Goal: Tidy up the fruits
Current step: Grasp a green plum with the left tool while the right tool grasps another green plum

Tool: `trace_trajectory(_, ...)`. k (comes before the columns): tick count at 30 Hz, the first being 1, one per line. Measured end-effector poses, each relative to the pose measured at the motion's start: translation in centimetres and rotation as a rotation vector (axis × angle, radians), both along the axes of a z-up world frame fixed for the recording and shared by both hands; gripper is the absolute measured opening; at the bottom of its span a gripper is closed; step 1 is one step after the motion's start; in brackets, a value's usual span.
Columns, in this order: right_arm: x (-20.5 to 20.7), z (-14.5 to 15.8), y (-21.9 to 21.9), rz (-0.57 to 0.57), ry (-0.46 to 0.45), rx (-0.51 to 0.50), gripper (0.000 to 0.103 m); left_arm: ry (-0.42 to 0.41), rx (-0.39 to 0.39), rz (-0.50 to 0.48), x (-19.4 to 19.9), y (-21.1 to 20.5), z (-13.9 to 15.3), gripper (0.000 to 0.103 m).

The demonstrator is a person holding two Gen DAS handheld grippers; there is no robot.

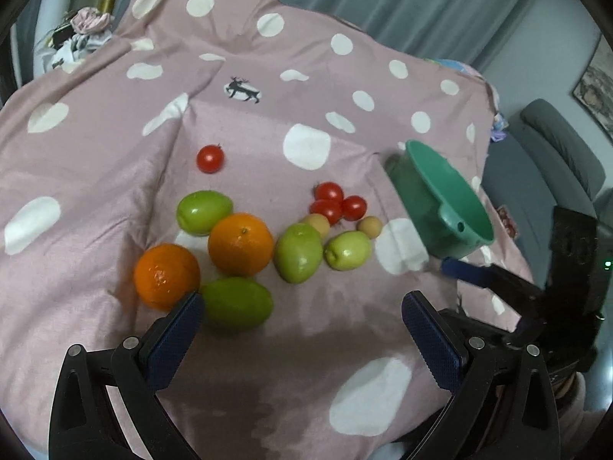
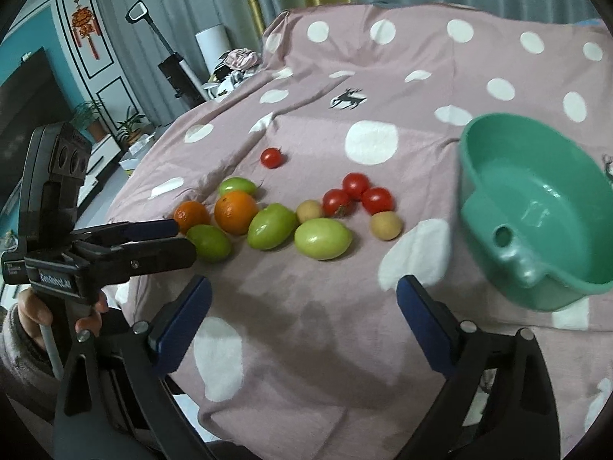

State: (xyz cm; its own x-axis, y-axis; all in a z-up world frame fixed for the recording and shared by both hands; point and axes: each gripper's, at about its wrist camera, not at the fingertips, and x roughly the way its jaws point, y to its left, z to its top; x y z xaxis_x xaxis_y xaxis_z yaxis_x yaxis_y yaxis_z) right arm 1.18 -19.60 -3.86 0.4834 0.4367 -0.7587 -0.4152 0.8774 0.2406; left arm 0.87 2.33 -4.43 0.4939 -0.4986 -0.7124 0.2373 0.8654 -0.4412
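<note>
On the pink dotted cloth lie two oranges, several green fruits, a cluster of cherry tomatoes, a lone cherry tomato farther back and two small tan fruits. My left gripper hovers open just in front of the nearest green fruit, nothing between its fingers. In the right wrist view the same fruits lie ahead of my right gripper, which is open and empty. A green plastic bowl rests tilted on the cloth to its right, empty inside.
The left gripper, held by a hand, shows at the left of the right wrist view. Past the cloth's left edge are a television, potted plants and a vacuum. A grey sofa stands beyond the right edge.
</note>
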Motion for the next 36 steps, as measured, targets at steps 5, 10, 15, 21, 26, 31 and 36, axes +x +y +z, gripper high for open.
trace_trajectory(5, 0.8, -0.9, -0.5, -0.001, 0.036, 0.047, 0.093, -0.022, 0.013, -0.033, 0.5, -0.5, 0.1, 0.102)
trace_trajectory(10, 2.0, -1.7, -0.5, 0.001, 0.066, 0.055, 0.084, -0.026, 0.061, -0.088, 1.3, -2.3, -0.2, 0.102)
trace_trajectory(15, 2.8, -2.2, -0.3, 0.012, 0.079, 0.014, 0.079, 0.01, 0.066, -0.127, 2.7, -3.5, -0.8, 0.095)
trace_trajectory(21, 3.5, -2.7, -0.4, 0.038, 0.096, -0.01, 0.073, 0.035, 0.071, -0.155, 3.8, -4.2, -1.1, 0.095)
trace_trajectory(26, 3.7, -2.9, -0.5, 0.056, 0.101, -0.039, 0.069, 0.085, 0.063, -0.163, 4.7, -4.8, -1.9, 0.083)
trace_trajectory(31, 4.4, -2.9, -0.3, 0.077, 0.102, -0.048, 0.068, 0.084, 0.08, -0.134, 5.6, -4.6, -1.9, 0.077)
trace_trajectory(36, 5.1, -3.2, 0.5, 0.1, 0.117, -0.068, 0.065, 0.061, 0.156, -0.136, 6.1, -4.9, -1.7, 0.066)
